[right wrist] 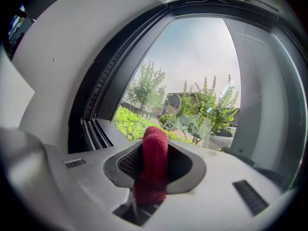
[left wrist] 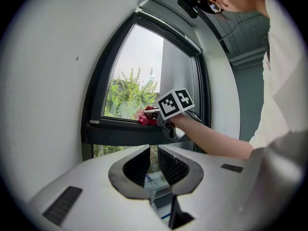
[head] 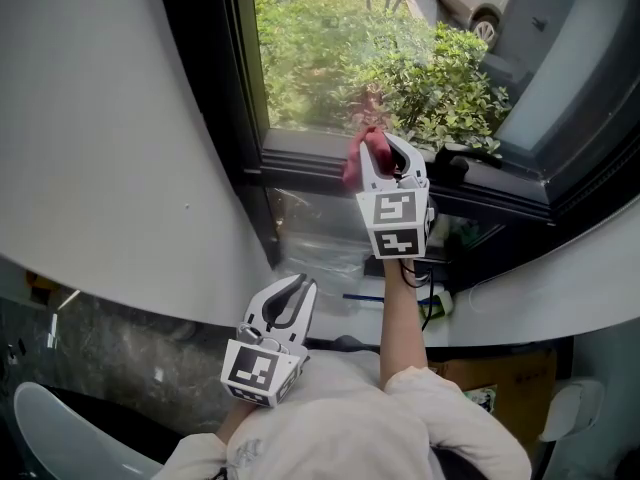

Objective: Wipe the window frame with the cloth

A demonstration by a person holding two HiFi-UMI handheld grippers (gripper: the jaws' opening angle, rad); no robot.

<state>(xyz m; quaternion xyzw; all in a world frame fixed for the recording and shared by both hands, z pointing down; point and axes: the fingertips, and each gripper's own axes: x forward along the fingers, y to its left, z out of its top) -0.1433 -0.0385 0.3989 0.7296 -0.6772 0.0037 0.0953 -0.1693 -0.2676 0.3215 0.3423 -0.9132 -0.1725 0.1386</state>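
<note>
A red cloth (head: 358, 158) is pressed on the dark lower rail of the window frame (head: 300, 156), at the foot of the glass. My right gripper (head: 385, 160) is shut on the red cloth (right wrist: 153, 165), which stands up between its jaws and folds over their tips. In the left gripper view the red cloth (left wrist: 147, 117) and the right gripper (left wrist: 155, 113) rest on the window frame (left wrist: 120, 128). My left gripper (head: 292, 296) hangs lower and nearer my body, away from the frame. The left gripper (left wrist: 154, 153) holds nothing, its jaws drawn in to a thin slit.
A white wall (head: 110, 138) curves down the left of the window. The open sash (head: 560, 88) stands at the right, with a black handle (head: 455, 165) near my right gripper. Bushes (head: 430, 78) grow outside. Clear plastic wrap (head: 320, 238) sits under the sill.
</note>
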